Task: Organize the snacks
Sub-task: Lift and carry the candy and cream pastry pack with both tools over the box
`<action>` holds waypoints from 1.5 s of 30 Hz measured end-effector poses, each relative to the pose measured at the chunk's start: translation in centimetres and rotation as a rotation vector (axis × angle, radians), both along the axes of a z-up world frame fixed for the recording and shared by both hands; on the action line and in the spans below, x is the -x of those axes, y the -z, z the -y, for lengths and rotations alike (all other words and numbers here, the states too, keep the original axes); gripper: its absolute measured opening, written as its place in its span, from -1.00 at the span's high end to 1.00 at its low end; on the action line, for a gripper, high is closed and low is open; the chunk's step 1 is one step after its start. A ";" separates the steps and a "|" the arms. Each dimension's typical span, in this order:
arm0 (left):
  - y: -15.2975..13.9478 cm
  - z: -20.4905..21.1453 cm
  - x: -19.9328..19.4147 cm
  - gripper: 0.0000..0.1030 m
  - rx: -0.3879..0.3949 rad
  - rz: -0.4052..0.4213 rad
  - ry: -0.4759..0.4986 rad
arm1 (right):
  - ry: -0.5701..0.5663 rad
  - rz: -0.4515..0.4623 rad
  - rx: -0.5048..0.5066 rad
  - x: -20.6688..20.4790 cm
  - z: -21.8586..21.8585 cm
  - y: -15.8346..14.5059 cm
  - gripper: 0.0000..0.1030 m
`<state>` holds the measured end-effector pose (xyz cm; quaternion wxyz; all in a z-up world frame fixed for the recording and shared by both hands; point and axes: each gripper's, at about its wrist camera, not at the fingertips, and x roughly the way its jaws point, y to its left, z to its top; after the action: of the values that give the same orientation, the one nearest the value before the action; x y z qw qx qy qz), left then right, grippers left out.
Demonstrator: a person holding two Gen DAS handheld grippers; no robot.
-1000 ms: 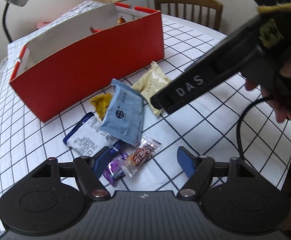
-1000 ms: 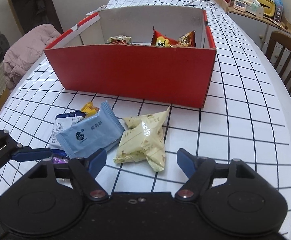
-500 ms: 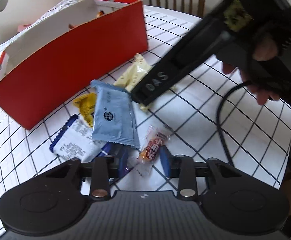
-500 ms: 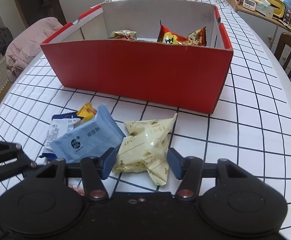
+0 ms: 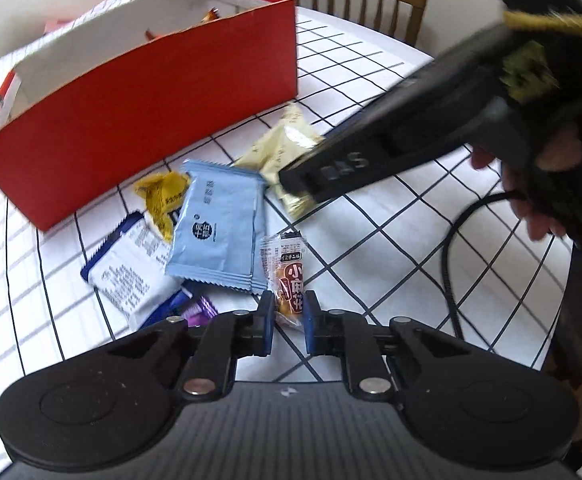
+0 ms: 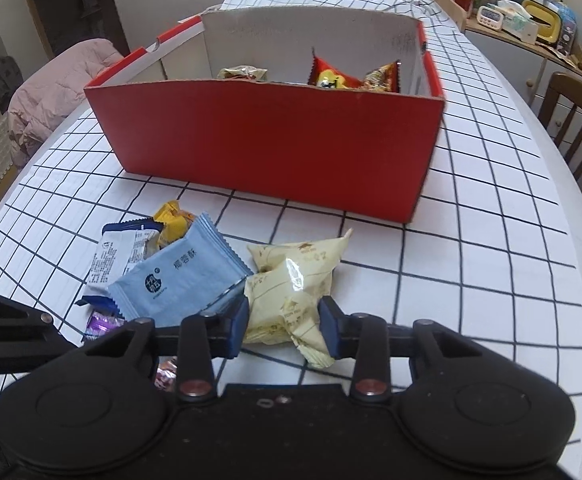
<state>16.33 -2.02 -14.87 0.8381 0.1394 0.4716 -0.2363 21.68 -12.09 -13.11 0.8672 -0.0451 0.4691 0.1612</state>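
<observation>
- Left claw [image 5: 287,322]: blue pads pinched on the near end of a small clear-wrapped red snack packet [image 5: 287,276], at the near edge of the pile on the checked table [image 5: 371,248].
- Right claw [image 6: 283,326]: pads clamped on a cream snack bag [image 6: 295,280], just beside a light-blue packet [image 6: 183,280].
- Red box [image 6: 275,148] behind the pile, snacks inside.

The red box [image 6: 275,148] looks like matt cardboard, pale and rough inside. At 6 o'clock from it, the cream packet [image 6: 291,280] is glossy, crinkled film; the blue packet [image 6: 183,280] at 7 o'clock seems matt plastic. The checked tablecloth [image 6: 471,240] appears smooth.
</observation>
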 end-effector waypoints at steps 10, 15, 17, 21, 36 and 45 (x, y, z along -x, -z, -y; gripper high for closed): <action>-1.2 -2.1 0.8 0.73 0.073 -0.056 -0.124 | 0.037 0.003 -0.049 2.9 2.1 -1.2 0.40; -1.9 -2.5 1.4 0.73 0.096 -0.064 -0.175 | 0.048 0.008 -0.066 4.3 2.5 -1.7 0.43; -2.3 -2.8 1.9 0.73 0.104 -0.066 -0.195 | 0.048 0.013 -0.071 5.0 2.6 -2.0 0.43; -3.0 -3.0 2.6 0.73 0.107 -0.056 -0.224 | 0.039 0.027 -0.081 6.4 2.7 -2.7 0.44; -7.7 -4.9 2.3 0.73 0.128 0.017 -0.343 | 0.031 0.124 -0.135 7.7 2.7 -8.6 0.45; -12.6 -6.1 0.2 0.73 0.162 0.133 -0.378 | 0.014 0.223 -0.139 5.4 2.5 -13.0 0.45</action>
<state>16.16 4.12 -2.24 0.9053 -0.0040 0.4124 -0.1021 16.29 -14.58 -0.10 0.9160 0.0005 0.3578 0.1814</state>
